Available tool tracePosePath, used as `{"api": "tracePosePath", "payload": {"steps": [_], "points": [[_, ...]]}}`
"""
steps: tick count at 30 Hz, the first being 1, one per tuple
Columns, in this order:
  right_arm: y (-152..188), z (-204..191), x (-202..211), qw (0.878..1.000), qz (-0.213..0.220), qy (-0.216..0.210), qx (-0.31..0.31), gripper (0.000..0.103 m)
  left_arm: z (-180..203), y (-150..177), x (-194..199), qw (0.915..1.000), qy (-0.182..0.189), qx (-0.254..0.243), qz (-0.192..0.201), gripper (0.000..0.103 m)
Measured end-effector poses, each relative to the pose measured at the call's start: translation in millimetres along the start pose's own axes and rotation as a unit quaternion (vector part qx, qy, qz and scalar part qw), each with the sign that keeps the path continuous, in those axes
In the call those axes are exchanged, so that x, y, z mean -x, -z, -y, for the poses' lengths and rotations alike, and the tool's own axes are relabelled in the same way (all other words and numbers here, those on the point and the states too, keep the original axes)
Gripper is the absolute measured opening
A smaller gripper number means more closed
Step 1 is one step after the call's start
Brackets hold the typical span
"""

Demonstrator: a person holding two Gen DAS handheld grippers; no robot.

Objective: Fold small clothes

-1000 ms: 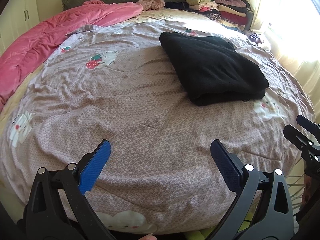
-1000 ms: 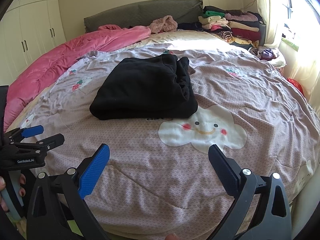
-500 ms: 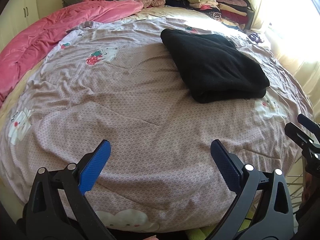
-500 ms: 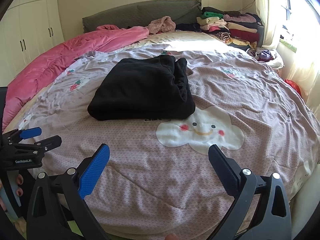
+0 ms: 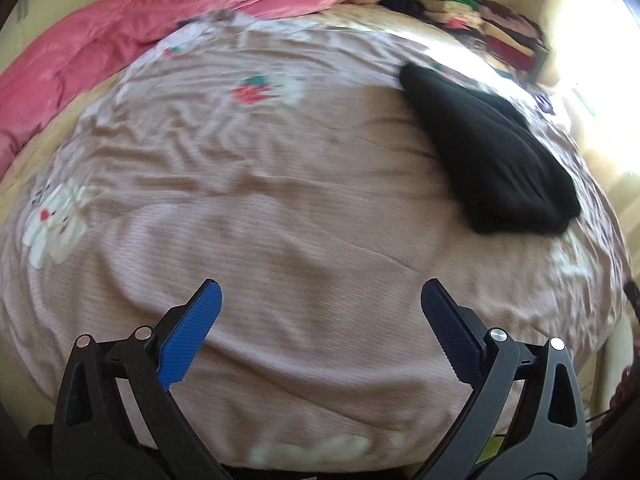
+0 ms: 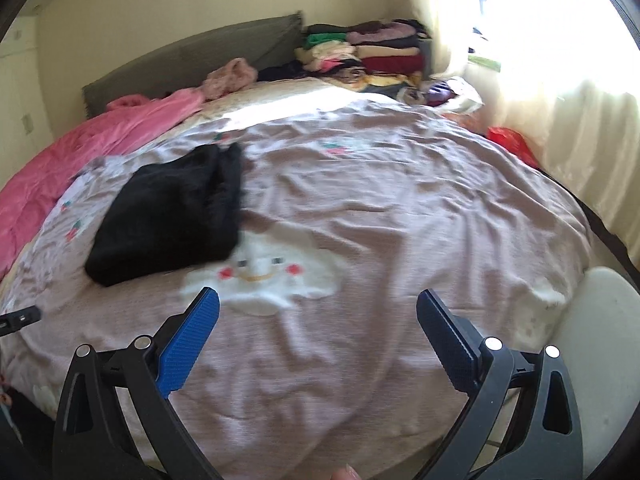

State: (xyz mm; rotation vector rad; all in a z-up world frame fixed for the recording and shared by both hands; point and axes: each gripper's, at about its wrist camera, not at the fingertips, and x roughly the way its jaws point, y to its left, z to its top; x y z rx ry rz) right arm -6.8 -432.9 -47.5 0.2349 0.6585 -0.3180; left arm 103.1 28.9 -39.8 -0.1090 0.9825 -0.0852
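Right now both tools hover over the near edge of the bed (image 5: 280, 208), and neither has hold of anything: the left tongs (image 5: 320, 304) stand spread wide with bare bedspread between the blue pads, and the right tongs (image 6: 318, 306) gape just as wide over the smiling cloud print (image 6: 264, 276). The black garment (image 5: 488, 156) lies folded into a thick bundle on the bedspread, well apart from either tool, off to the right in the left view and to the left in the right view. Both views are smeared, so fine edges are hard to read. The likely trouble is a poor pinch: a stacked bundle this thick may give up only its top layer and spill open, or the pads may catch the wrinkled bedspread underneath and drag it along.
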Motion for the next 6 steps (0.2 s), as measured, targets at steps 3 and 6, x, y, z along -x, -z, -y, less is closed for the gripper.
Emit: {"api": "tracePosePath", "payload": {"steps": [3,6], "points": [[-0.5,88.8,-0.3,0.992,0.014,0.095,-0.083,0.098,-66.3,-23.9,-1.3,0.9982,-0.051,0.031,0.006,0.094],[9.1,201.2,-5.7,0.960,0.003,0.208,-0.184,0.098,-150.0,-48.6,-4.9,0.9861,-0.150,0.070,0.010,0.094]]}}
